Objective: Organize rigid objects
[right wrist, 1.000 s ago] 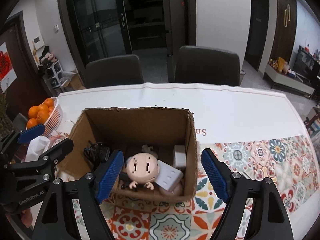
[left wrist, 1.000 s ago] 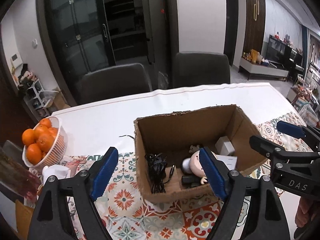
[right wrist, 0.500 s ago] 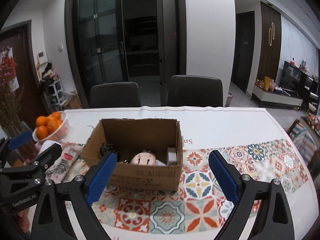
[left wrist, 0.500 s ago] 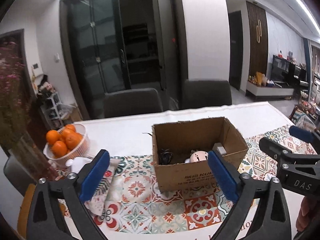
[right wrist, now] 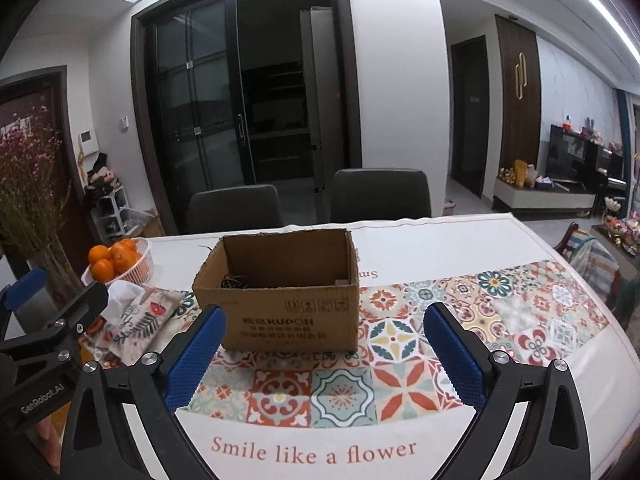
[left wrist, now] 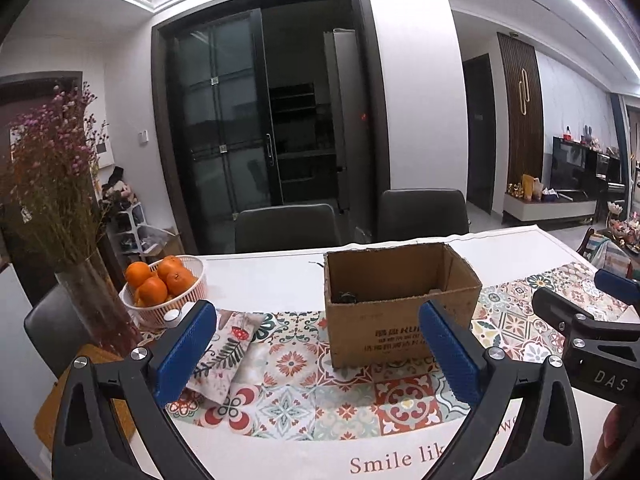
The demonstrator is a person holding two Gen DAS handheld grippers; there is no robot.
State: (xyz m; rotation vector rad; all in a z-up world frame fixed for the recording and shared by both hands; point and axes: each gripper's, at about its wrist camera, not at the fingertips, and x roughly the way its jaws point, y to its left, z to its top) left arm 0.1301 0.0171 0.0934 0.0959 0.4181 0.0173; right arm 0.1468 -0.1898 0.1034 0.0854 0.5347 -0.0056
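One box (right wrist: 286, 300) sits at the centre of the right wrist frame, and right of centre in the left wrist frame (left wrist: 400, 304). It is plain brown cardboard, open at the top with no flaps showing, and has dark print on its near face. It stands upright on the patterned runner (right wrist: 400, 360) that crosses the table (right wrist: 460, 240). Little of its inside shows: a dark tangle, probably a cable (right wrist: 234, 281), lies at the lower left corner, and a pale edge shows at the lower right; the rest is hidden by the near wall.

Two grippers are in view. The left gripper (left wrist: 318, 356) fills the bottom of its own frame, blue pads spread wide with nothing between them; it also shows at the left edge of the right wrist frame (right wrist: 44, 320). The right gripper (right wrist: 324, 354) is likewise spread wide and holds nothing, the box just beyond its pads.

One white basket (left wrist: 188, 296) at the left holds about five oranges (left wrist: 154, 278). One vase (left wrist: 94, 304) of dried purple flowers stands at the far left. One folded floral cloth (left wrist: 224, 348) lies on the runner beside the basket. Two dark chairs (right wrist: 236, 208) stand behind the table.
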